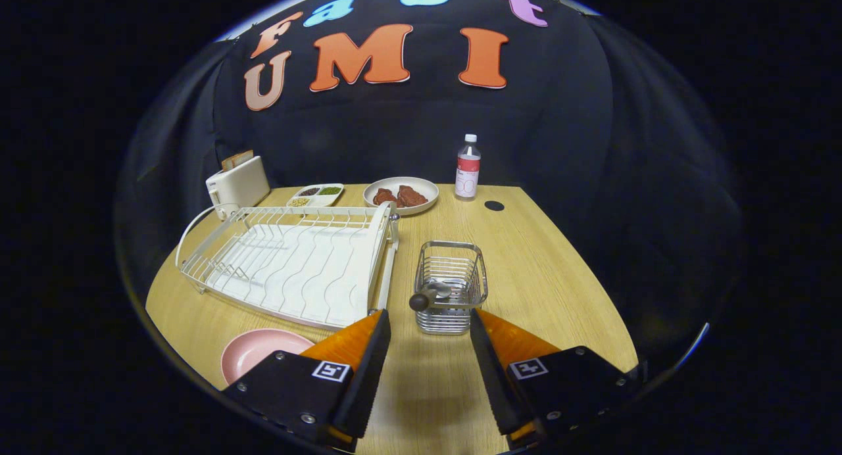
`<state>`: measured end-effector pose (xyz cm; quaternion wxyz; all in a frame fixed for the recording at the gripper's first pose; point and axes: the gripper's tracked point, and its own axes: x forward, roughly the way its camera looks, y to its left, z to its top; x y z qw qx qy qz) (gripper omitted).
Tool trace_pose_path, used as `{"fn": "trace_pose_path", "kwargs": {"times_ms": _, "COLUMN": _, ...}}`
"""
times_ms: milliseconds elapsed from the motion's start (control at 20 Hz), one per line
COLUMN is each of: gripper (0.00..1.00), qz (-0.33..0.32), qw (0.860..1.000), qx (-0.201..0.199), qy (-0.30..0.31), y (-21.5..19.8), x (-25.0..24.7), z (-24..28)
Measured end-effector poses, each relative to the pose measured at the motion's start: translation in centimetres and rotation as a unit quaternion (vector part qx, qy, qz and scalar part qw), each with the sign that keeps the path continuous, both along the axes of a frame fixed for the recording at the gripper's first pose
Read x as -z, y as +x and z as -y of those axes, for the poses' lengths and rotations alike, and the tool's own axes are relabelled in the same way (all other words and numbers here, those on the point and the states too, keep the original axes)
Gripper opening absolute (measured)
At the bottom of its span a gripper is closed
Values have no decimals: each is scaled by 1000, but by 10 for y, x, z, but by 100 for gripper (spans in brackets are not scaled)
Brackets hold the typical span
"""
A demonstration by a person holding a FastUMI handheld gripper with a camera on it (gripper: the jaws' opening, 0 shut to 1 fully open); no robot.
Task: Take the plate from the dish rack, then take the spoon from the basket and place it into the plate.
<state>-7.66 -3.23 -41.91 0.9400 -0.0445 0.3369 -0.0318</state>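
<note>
— Wood-grain tabletop [559, 277], pale and rounded at the near edge, with black cloth hung behind and to both sides of it. What sits at the back?

— A white toaster [238, 185] with bread in its slot, a white divided dish [316, 194], a pale round bowl of reddish-brown pieces [402, 194], and a clear plastic bottle with a red label [468, 168].

— And the rack?

— The white wire dish rack [296, 261] lies left of centre. The pink round plate [260, 351] is flat on the table just in front of the rack, beside the left finger.

— The spoon?

— The metal spoon with a dark rounded handle end [431, 294] lies in the silver wire basket [450, 287], tilted, its long axis running from the handle at the basket's near-left rim up and rightward into the basket.

— The gripper [429, 330]?

— Its fingers are spread apart and hold nothing; the basket stands just ahead of them, in line with the gap.
</note>
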Motion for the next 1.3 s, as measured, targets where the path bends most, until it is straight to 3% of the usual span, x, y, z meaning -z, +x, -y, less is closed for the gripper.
{"fn": "trace_pose_path", "kwargs": {"times_ms": 200, "gripper": 65, "qz": 34, "qw": 999, "qx": 11, "qy": -10, "y": 16, "x": 6, "z": 6}}
{"fn": "trace_pose_path", "kwargs": {"times_ms": 550, "gripper": 33, "qz": 53, "qw": 998, "qx": -7, "qy": -28, "y": 32, "x": 14, "z": 3}}
{"fn": "trace_pose_path", "kwargs": {"times_ms": 750, "gripper": 14, "qz": 60, "qw": 998, "qx": 5, "qy": -30, "y": 42, "x": 10, "z": 11}}
{"fn": "trace_pose_path", "kwargs": {"times_ms": 1000, "gripper": 11, "qz": 74, "qw": 997, "qx": -7, "qy": 7, "y": 57, "x": -15, "z": 6}}
{"fn": "trace_pose_path", "kwargs": {"times_ms": 1300, "gripper": 11, "qz": 85, "qw": 996, "qx": -31, "qy": 7, "y": 75, "x": -53, "z": 0}}
